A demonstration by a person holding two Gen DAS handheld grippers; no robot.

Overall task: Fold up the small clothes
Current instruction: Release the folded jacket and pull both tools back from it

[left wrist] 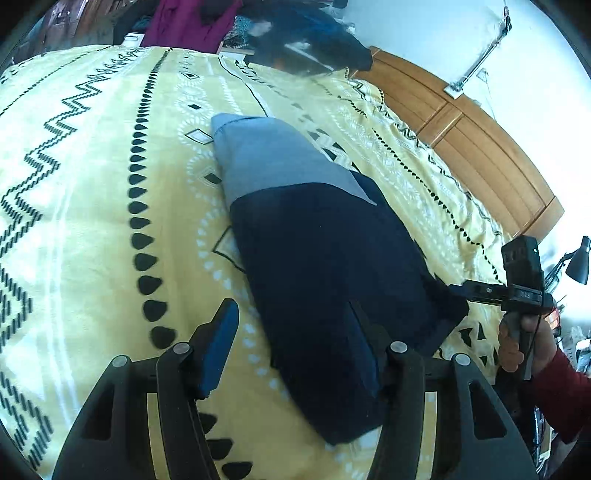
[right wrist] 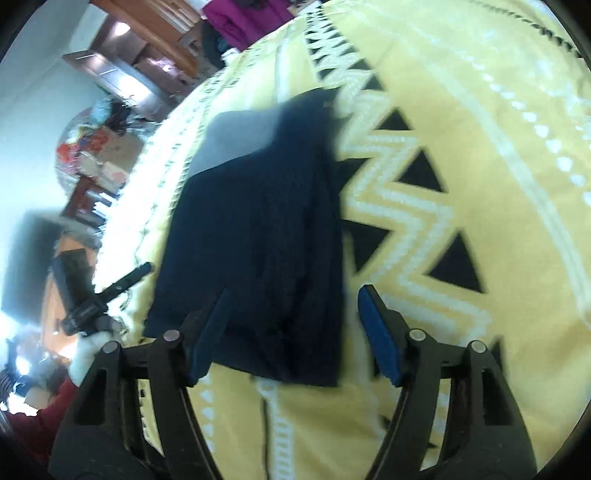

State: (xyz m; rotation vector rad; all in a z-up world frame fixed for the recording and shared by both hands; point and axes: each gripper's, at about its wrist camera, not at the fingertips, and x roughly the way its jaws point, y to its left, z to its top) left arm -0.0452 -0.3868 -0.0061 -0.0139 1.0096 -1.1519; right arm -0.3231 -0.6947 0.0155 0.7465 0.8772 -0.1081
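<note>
A small folded garment [left wrist: 325, 266], navy with a grey far end, lies flat on the yellow patterned bedspread [left wrist: 92, 221]. My left gripper [left wrist: 291, 310] is open just above its near edge; the right finger overlaps the navy cloth and the left finger is over bare bedspread. In the right wrist view the same garment [right wrist: 258, 229] lies ahead, slightly blurred. My right gripper [right wrist: 295, 293] is open over its near end, holding nothing. Each gripper shows in the other's view: the right gripper [left wrist: 480, 288] sits at the garment's right corner, and the left gripper [right wrist: 122, 284] is at the left.
A wooden headboard [left wrist: 480, 147] runs along the bed's right side. Dark and magenta clothes [left wrist: 295, 33] are piled at the far end. A black desk lamp [left wrist: 580, 262] stands beyond the red-sleeved arm [left wrist: 554, 395]. Shelves [right wrist: 122, 74] and clutter lie off the bed.
</note>
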